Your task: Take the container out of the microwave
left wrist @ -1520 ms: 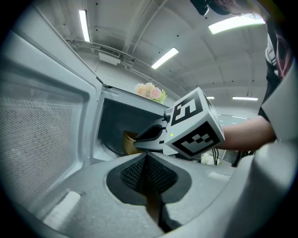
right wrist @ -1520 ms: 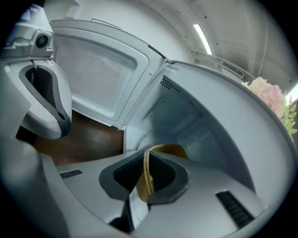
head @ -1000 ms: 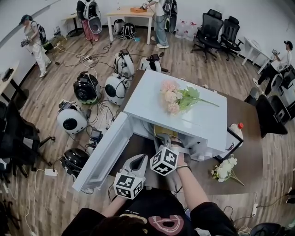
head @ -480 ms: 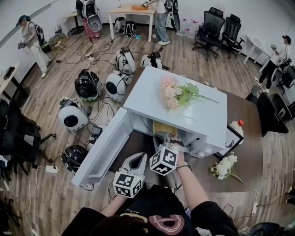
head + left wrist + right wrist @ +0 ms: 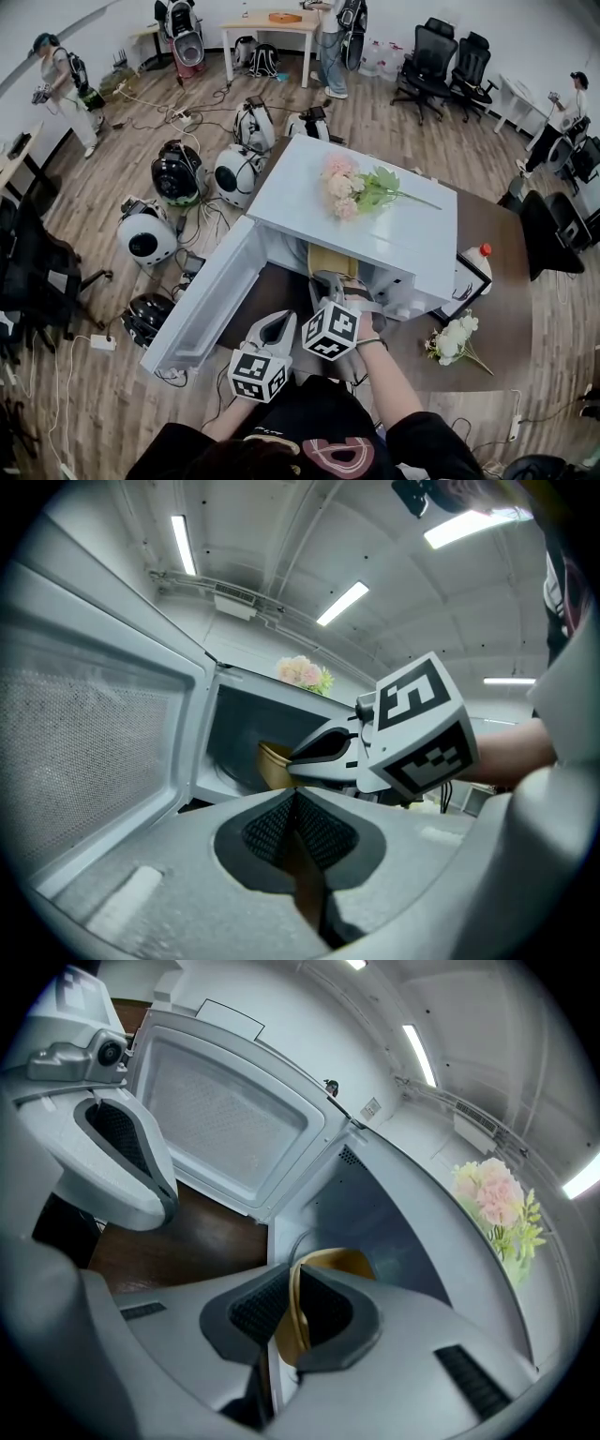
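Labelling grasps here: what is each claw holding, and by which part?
The right claw is shut on the yellow container, pinching its wall at the rim between the pads. The left claw is shut with nothing in it.

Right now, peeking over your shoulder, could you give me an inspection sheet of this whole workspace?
Surface: brown table holding a white microwave, its door swung open.
Job's things: tan container in the microwave's opening.
Clutter: pink flowers on the microwave; white flowers and a red-capped bottle on the table.
Grippers: right gripper shut on the container's rim; left gripper shut, empty, outside the microwave.
Cables: loose cables and a power strip on the floor.
Surroundings: round pods on the floor, office chairs, people standing.
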`<state>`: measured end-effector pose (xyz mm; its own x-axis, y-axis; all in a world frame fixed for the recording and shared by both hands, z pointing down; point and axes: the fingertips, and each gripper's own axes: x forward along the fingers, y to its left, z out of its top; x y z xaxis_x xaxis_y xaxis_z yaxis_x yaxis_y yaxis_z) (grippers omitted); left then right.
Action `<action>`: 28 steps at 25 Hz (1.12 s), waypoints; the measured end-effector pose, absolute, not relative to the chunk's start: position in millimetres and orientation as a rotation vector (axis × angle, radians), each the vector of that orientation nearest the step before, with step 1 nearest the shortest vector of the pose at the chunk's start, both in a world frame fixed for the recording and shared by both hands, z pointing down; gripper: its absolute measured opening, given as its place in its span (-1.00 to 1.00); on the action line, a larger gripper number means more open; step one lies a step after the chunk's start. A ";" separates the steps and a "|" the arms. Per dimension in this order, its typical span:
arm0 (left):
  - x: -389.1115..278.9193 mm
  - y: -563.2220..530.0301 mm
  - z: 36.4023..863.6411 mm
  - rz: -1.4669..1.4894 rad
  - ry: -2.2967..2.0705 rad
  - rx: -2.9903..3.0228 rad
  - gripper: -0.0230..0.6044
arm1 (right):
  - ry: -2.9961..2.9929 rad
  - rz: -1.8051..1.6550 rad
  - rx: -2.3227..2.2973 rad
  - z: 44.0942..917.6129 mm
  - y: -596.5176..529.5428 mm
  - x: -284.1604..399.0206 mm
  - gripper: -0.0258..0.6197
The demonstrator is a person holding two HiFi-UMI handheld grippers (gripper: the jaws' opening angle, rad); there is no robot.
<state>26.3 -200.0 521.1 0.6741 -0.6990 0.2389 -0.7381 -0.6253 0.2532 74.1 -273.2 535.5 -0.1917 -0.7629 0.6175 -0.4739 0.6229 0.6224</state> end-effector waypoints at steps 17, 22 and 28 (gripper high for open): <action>26.4 -190.6 519.7 0.164 -1.182 2.540 -0.90 | -1.845 -0.376 0.961 531.5 -249.2 77.4 -0.79; 27.0 -186.2 519.8 0.162 -1.197 2.535 -0.90 | -1.852 -0.387 0.957 528.9 -243.3 76.5 -0.79; 24.9 -181.1 519.5 0.162 -1.214 2.532 -0.90 | -1.855 -0.397 0.946 527.3 -235.0 74.2 -0.79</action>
